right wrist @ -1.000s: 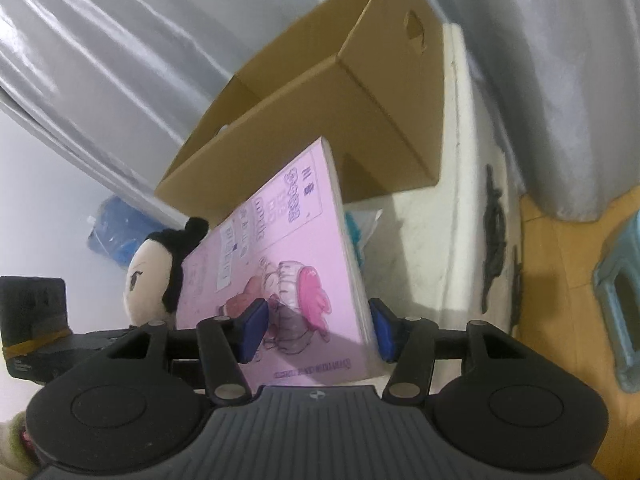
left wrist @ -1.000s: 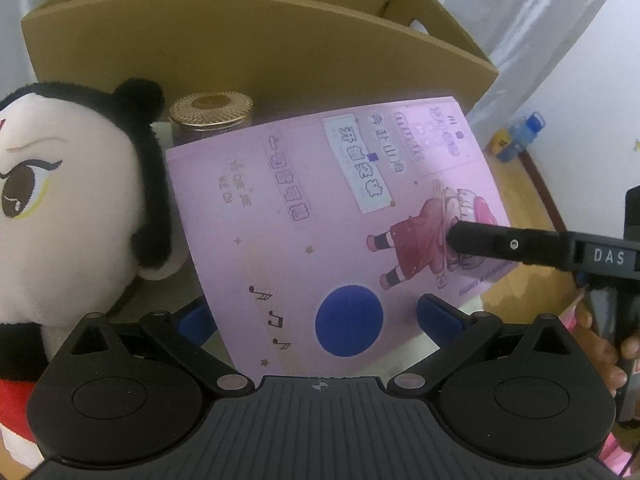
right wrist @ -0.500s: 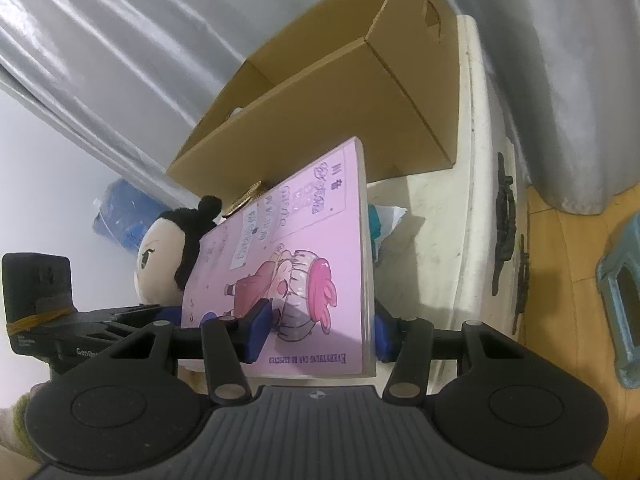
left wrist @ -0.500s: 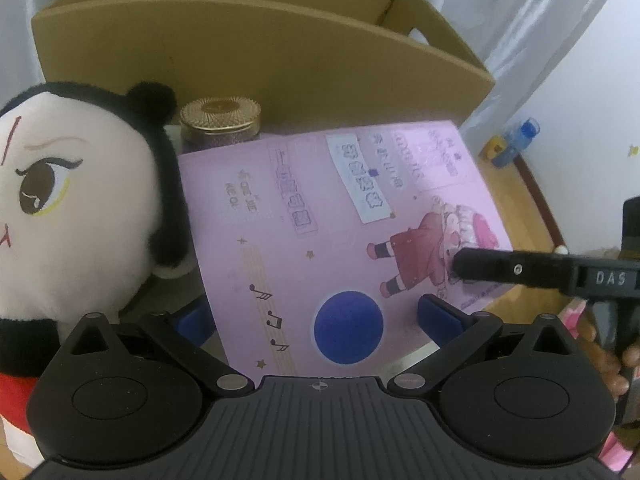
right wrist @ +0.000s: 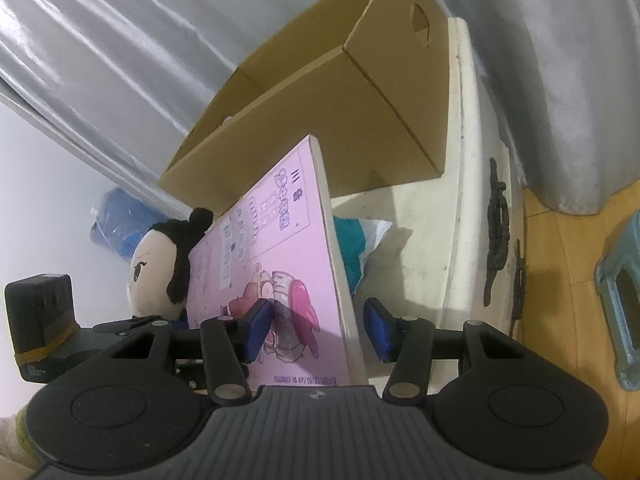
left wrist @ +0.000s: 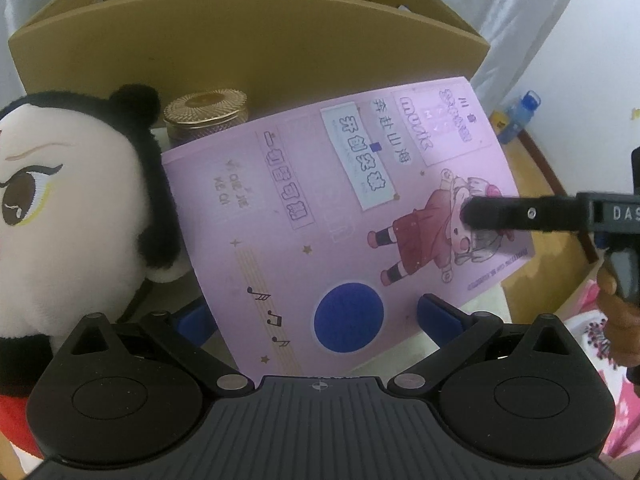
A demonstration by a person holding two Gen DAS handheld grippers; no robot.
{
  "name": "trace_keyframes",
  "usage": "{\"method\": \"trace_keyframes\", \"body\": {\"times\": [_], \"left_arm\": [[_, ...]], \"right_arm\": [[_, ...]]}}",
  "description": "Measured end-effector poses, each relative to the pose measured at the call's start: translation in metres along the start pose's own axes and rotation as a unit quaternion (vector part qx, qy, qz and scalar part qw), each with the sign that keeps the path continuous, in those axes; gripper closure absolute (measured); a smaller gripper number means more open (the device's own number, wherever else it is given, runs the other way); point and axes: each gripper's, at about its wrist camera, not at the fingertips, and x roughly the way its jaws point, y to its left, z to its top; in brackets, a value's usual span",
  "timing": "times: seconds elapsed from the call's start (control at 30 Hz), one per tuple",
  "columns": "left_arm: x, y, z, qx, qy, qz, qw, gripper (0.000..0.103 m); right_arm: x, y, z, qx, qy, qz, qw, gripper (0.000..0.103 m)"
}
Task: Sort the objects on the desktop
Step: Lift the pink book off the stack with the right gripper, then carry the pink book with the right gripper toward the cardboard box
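A pink book (left wrist: 344,220) with a cartoon girl on its cover is tilted up off the white table, in front of an open cardboard box (left wrist: 248,40). My right gripper (right wrist: 320,328) straddles the book's (right wrist: 280,264) near edge; its left pad touches the cover, and its right pad stands apart from the page edge. In the left wrist view its finger (left wrist: 516,214) lies across the cover. My left gripper (left wrist: 320,320) is open, with the book's lower edge between its blue pads. A plush doll (left wrist: 68,216) sits at the left, and a gold-lidded jar (left wrist: 208,114) behind the book.
The cardboard box (right wrist: 320,100) stands at the table's back. A teal and white packet (right wrist: 356,248) lies under the book. The table's (right wrist: 460,200) right edge drops to a wooden floor with a light blue stool (right wrist: 620,300). Curtains hang behind.
The book has been tipped up steeper, its far edge rising toward the box. Both grippers have stayed at the book's edges.
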Motion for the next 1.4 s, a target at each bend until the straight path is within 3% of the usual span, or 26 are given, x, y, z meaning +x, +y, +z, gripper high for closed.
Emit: {"method": "trace_keyframes", "body": {"times": [0.2,0.4,0.53,0.77,1.03,1.4], "left_arm": [[0.001,-0.002,0.001,0.004,0.001,0.002,1.0,0.0],[0.008,-0.007,0.004,0.02,0.012,0.017,0.9996,0.0],[0.005,-0.007,0.007,0.013,0.013,0.016,0.9997,0.0],[-0.011,0.0,0.012,-0.005,0.005,0.003,1.0,0.0],[-0.032,0.0,0.003,-0.009,-0.005,-0.003,0.9999,0.0],[-0.024,-0.025,0.004,-0.004,-0.034,0.011,0.9994,0.0]], "right_arm": [[-0.006,0.004,0.005,-0.019,-0.028,-0.01,0.999,0.048],[0.003,0.011,-0.001,-0.034,-0.003,-0.007,0.999,0.051],[0.005,0.023,-0.003,-0.059,-0.001,-0.031,0.998,0.051],[0.0,0.026,-0.004,-0.041,0.008,-0.046,0.998,0.053],[-0.012,0.037,-0.007,-0.039,0.007,-0.056,0.998,0.066],[-0.031,0.058,-0.012,-0.048,-0.003,-0.047,0.998,0.066]]}}
